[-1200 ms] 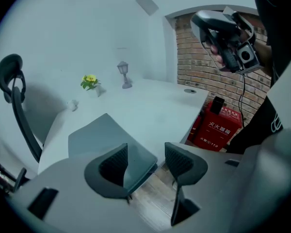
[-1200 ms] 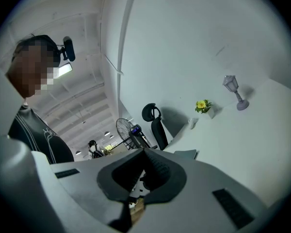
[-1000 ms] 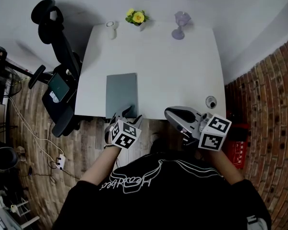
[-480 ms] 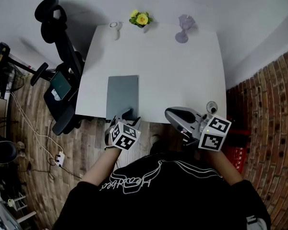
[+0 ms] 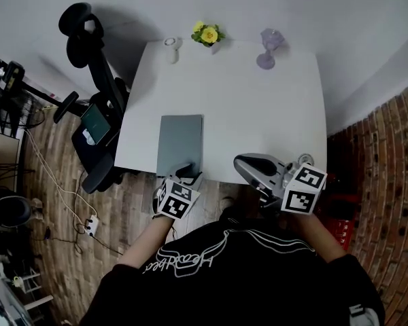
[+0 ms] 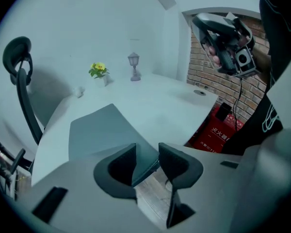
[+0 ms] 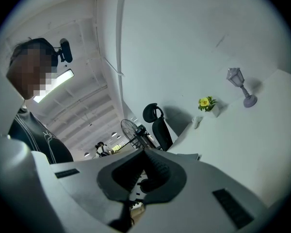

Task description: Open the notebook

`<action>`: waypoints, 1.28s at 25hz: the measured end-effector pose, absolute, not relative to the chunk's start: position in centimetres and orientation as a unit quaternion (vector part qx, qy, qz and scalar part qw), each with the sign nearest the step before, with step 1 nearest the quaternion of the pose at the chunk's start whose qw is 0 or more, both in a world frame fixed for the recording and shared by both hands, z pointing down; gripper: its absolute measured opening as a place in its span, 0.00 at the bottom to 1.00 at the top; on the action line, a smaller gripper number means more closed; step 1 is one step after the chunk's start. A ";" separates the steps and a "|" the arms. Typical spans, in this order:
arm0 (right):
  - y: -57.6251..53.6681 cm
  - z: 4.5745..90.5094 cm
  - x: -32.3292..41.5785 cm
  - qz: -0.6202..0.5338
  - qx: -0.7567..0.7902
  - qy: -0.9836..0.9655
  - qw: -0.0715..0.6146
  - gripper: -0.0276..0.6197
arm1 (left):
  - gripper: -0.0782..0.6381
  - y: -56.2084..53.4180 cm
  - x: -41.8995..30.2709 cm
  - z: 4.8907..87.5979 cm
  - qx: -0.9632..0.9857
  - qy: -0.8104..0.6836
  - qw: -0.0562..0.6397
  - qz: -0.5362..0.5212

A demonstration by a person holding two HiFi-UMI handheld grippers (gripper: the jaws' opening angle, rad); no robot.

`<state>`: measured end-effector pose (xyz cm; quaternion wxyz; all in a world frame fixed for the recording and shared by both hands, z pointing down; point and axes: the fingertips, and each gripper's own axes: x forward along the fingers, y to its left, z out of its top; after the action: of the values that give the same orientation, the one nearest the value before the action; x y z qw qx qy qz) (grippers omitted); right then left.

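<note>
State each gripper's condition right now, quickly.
Left gripper: open, jaws closing around the notebook's near corner, not yet pinching.
Right gripper: shut, empty.

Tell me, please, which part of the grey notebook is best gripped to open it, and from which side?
Probably the near right corner of the notebook, approached from the table's front edge. It lies flat and closed, so only an edge offers purchase, and that corner seems to jut past the table. The left gripper has that corner between its closing jaws.

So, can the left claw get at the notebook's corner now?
Likely yes: the left claw straddles a corner of the notebook, its jaws closing around it; nothing else blocks the way.
</note>
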<state>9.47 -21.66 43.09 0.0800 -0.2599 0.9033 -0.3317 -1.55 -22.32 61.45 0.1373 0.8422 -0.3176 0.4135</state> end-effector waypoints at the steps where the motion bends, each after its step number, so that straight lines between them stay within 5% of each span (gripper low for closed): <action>1: -21.8 43.2 9.5 -0.331 -0.257 0.904 0.080 0.05 | 0.33 -22.4 -1.5 61.3 0.844 -0.318 0.141 0.409; 7: -23.0 43.3 10.0 -0.335 -0.244 0.906 0.086 0.05 | 0.20 -21.9 -1.6 59.5 0.849 -0.312 0.167 0.393; 32: -23.9 41.0 4.4 -0.296 -0.201 0.933 0.047 0.05 | 0.17 -23.0 -6.1 52.4 0.867 -0.342 0.187 0.310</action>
<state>4.41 -23.94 41.01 0.0468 -0.2014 0.9327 -0.2956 -6.12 -23.03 52.45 0.1874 0.8672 -0.3418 0.3099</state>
